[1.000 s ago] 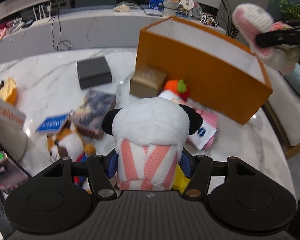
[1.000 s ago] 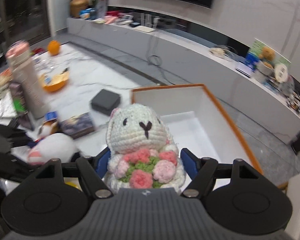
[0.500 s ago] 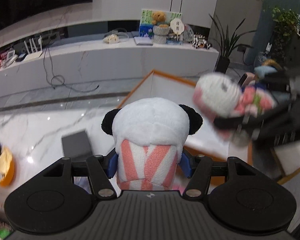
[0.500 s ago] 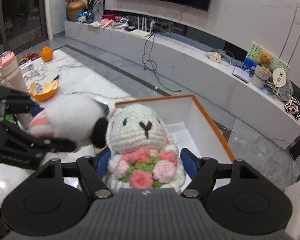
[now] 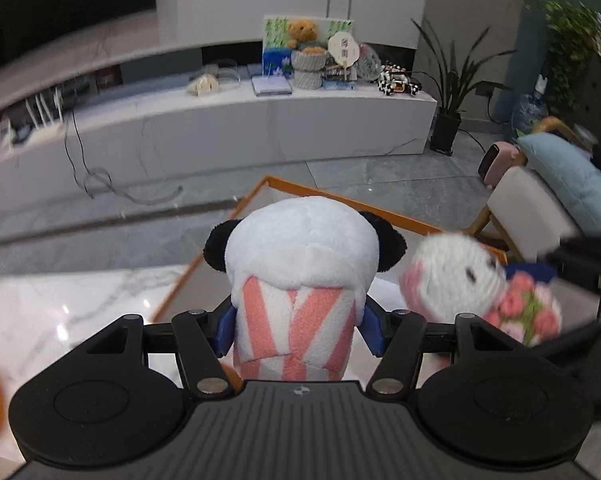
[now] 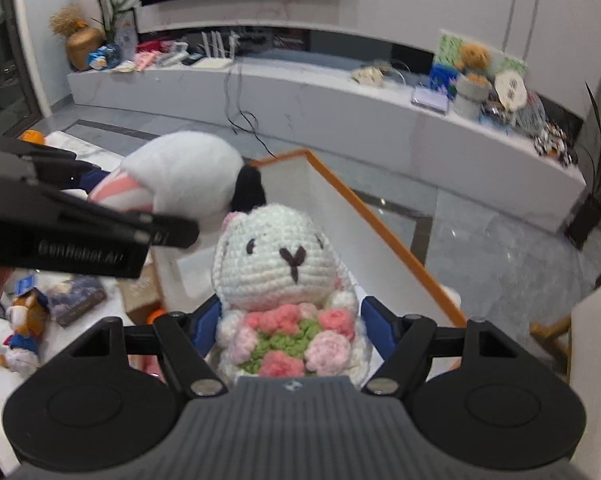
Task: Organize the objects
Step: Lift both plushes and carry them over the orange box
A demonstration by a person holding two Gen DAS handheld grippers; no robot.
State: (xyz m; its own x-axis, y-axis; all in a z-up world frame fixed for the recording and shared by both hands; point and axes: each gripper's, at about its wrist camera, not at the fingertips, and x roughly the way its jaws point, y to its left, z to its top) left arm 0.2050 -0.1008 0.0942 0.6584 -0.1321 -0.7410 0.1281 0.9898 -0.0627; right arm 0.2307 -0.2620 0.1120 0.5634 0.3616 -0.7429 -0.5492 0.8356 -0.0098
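panda plush (image 5: 300,276) in the pink striped wrap is clamped between the blue pads of the left gripper (image 5: 298,326), back of its head facing the camera. crochet bunny (image 6: 286,292) with the flower bouquet is pinched the same way in the right gripper (image 6: 288,330), face toward its camera. both claws narrow only to toy width, each holding its toy firmly.

change: a second ago the left claw hung over the cluttered marble table (image 5: 60,304) with the box well ahead of it. now it has swung across and up, and the orange-rimmed box (image 5: 340,196) sits right under and ahead of the panda. the right claw has drifted in too, so the bunny is now just to the right of the left claw, close to the panda, can't tell if touching.

meaning: both toys look lined up over the open white box interior (image 6: 300,208), so the drop-in looks near. risk, as a guess: the two claws crowd each other over one opening.

left behind, below-left of the right claw: fox plush (image 6: 24,324), a book (image 6: 76,300), still on the table.
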